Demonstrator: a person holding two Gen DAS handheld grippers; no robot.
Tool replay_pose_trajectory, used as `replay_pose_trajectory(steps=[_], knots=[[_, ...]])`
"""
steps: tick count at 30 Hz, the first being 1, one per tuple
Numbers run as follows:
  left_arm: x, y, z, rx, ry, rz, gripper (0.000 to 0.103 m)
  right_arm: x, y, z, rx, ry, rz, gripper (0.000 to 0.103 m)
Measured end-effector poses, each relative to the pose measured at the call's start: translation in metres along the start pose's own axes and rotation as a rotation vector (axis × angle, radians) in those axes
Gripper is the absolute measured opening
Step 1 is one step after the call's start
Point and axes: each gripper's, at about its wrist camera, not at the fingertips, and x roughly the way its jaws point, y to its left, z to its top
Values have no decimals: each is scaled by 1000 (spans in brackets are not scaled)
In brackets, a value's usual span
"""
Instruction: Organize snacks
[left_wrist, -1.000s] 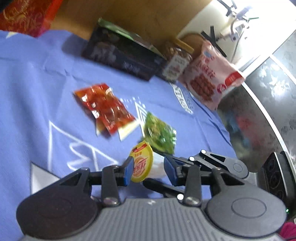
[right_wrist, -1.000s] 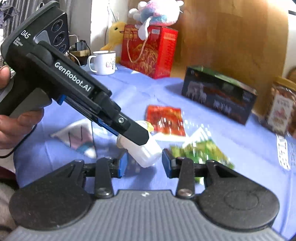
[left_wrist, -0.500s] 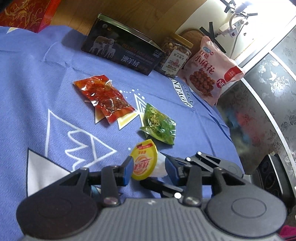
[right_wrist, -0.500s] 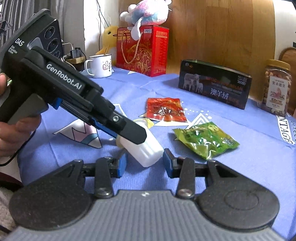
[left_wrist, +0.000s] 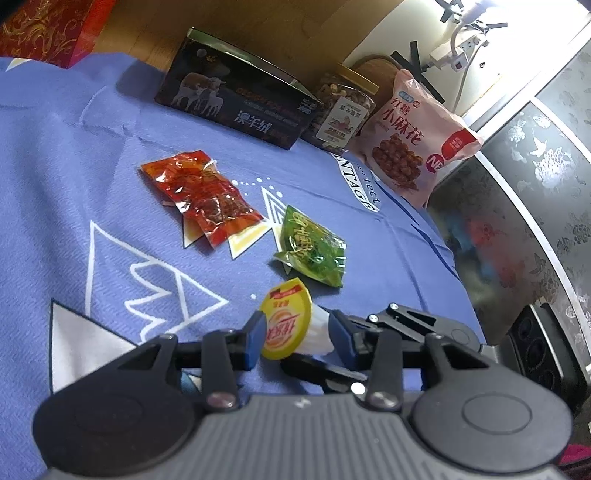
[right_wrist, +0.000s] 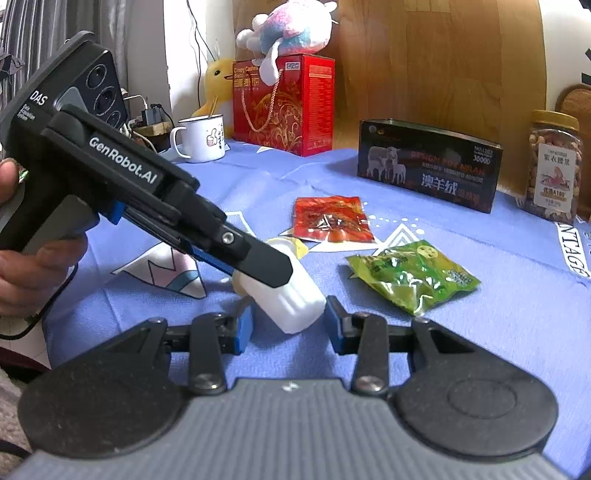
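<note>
Blue tablecloth (left_wrist: 74, 155), left hand-held gripper (left_wrist: 295, 334) clamps jelly cup (left_wrist: 286, 323), right hand-held gripper (right_wrist: 288, 325) apart, mug (right_wrist: 201, 138) right-view only.

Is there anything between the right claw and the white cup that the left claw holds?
Nothing visible does. The white cup already sits between the pads of the right claw, whose jaws have just been closing but seem not to press yet. The left claw grips it near its yellow lid.

"GenRobot.AI" and "DAS" on left hand-held gripper (right_wrist: 266, 273), "澳羊绒" on black box (right_wrist: 428, 166), perhaps "小麻花" on pink bag (left_wrist: 413, 136)
</note>
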Motion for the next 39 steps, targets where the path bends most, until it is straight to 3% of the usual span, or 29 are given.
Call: replay_pose_trajectory(steps=[27, 39], knots=[[10, -9, -1, 27, 30, -30, 38, -16, -5, -7, 75, -15, -18, 43], [10, -28, 38, 79, -11, -27, 38, -19, -22, 19, 75, -77, -52, 43]])
